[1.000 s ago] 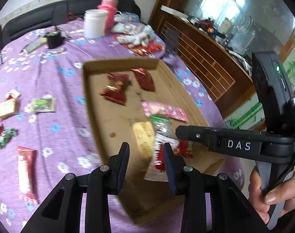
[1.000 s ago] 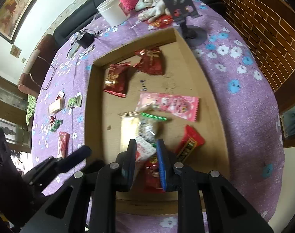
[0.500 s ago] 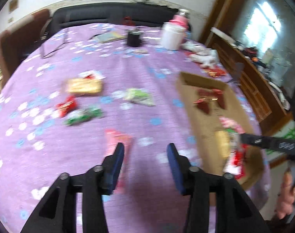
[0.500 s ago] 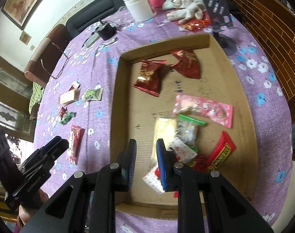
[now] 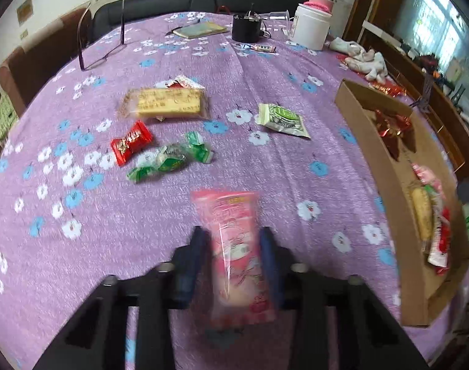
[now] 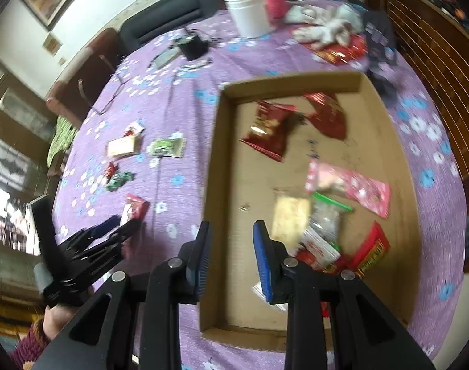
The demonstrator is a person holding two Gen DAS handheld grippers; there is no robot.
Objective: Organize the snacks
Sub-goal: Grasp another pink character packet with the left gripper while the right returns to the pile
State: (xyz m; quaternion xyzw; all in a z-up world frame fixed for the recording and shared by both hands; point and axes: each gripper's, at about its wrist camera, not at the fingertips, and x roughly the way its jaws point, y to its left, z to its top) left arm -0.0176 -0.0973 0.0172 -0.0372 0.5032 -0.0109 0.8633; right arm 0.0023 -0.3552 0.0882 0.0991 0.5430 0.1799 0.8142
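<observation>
In the left wrist view, the pink snack packet (image 5: 237,252) is showing a long shape with a clear window and a cartoon print, but motion blur is making the print hard to read. It is lying on the purple flowered tabletop (image 5: 296,141), left of the cardboard tray (image 5: 370,141). The left gripper (image 5: 234,246) is standing open around it, one blue finger at each long side; I cannot tell if the pads are touching the wrapper. The near end of the packet is lying between the black finger arms. Further from the tray, a red candy (image 5: 131,142), a green candy (image 5: 169,160), a yellow biscuit pack (image 5: 166,104) and a green-white sachet (image 5: 283,120) are lying loose on the cloth. The tray's far side is being cut off by the picture edge, so only some of its snacks are showing.

In the right wrist view, the right gripper (image 6: 231,256) is hovering over the near left part of the cardboard tray (image 6: 212,160), jaws apart and holding nothing. Inside the tray, two red bags (image 6: 269,131), another pink packet (image 6: 351,185) and a pile of small wrappers (image 6: 323,237) are lying to the right of the gripper. The pile is blurred and partly hidden behind the right finger. Left of the tray, the left gripper (image 6: 123,223) is reaching at the pink snack packet (image 6: 135,209), which is looking red here.
</observation>
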